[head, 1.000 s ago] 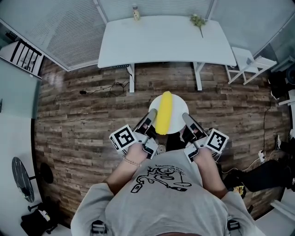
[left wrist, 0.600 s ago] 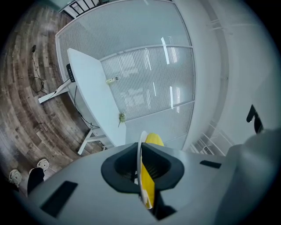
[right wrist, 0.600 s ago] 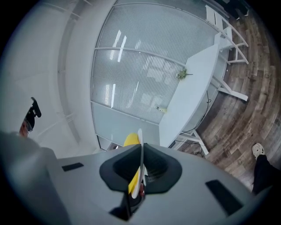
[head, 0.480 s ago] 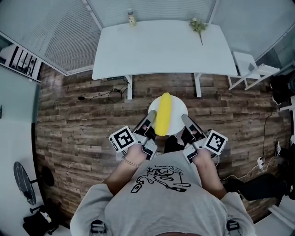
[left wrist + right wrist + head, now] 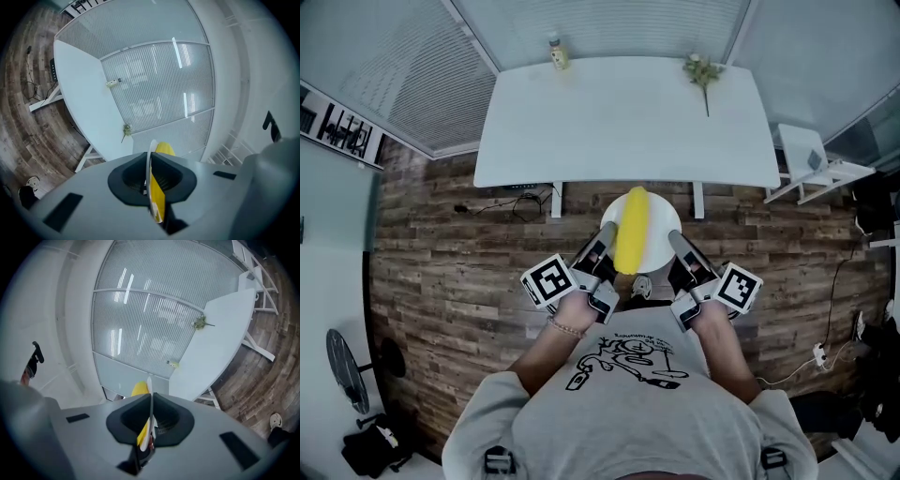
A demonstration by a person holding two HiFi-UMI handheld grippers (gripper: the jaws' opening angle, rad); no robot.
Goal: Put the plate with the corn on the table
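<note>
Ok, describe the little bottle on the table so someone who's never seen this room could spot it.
The white table stands against the ribbed glass wall at the top of the head view. A small pale bottle stands upright at its far left corner. The only other thing on the tabletop, a green sprig, lies flat near the far right corner.

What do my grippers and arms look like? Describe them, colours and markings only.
The left gripper and right gripper each have a pale grey body, dark-lined jaws and a white cube with black square markers. Bare forearms come from short grey sleeves; a thin bracelet circles the left wrist.
</note>
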